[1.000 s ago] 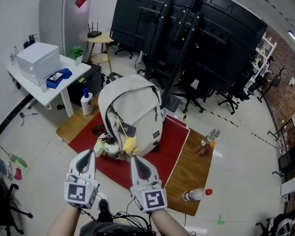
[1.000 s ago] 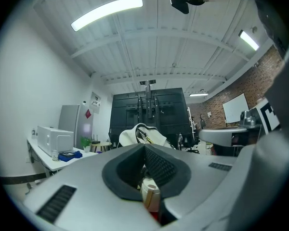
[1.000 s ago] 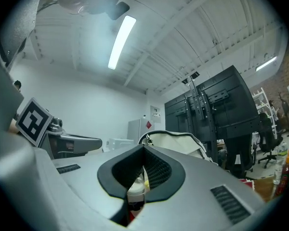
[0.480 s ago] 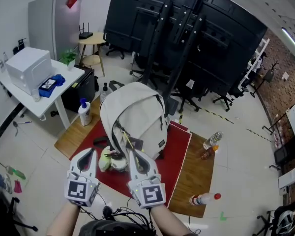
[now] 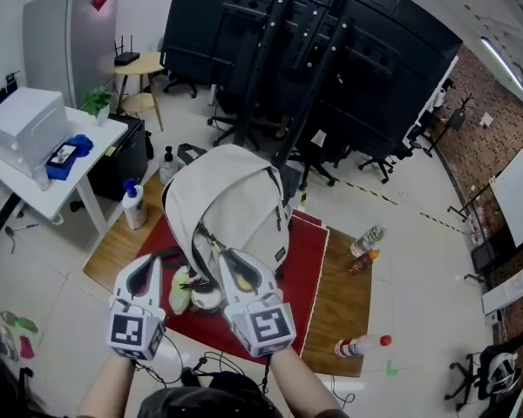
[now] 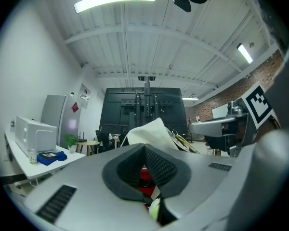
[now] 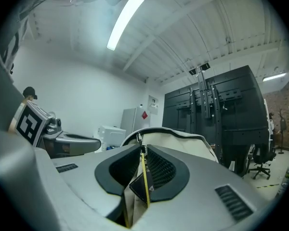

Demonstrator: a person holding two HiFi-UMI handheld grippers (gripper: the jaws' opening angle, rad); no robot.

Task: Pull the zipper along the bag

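A beige backpack point(image 5: 231, 198) stands on a red mat point(image 5: 292, 273), its side zipper open and dark and green things showing in the mouth. My right gripper point(image 5: 229, 259) is at that opening. In the right gripper view a thin yellow zipper pull point(image 7: 144, 177) runs taut from the metal slider point(image 7: 141, 139) down between the pads, and the right gripper point(image 7: 142, 153) is shut on it, its jaws having just eased open slightly. My left gripper point(image 5: 150, 266) is beside the bag's lower left; in its own view the left gripper point(image 6: 144, 150) is shut, with nothing seen between the pads.
A white table point(image 5: 48, 185) with a white box point(image 5: 22, 120) stands at the left, a white bottle point(image 5: 132, 207) by its leg. Two bottles point(image 5: 363, 242) point(image 5: 357, 347) lie on a wooden board point(image 5: 340, 299). A black stand point(image 5: 288, 59) and office chairs are behind the bag. Cables point(image 5: 209, 368) lie near me.
Both grippers have moved together and now look larger and nearer the camera. The view has swung, so the table sits further left. A yellow thing at the right tips no longer shows.
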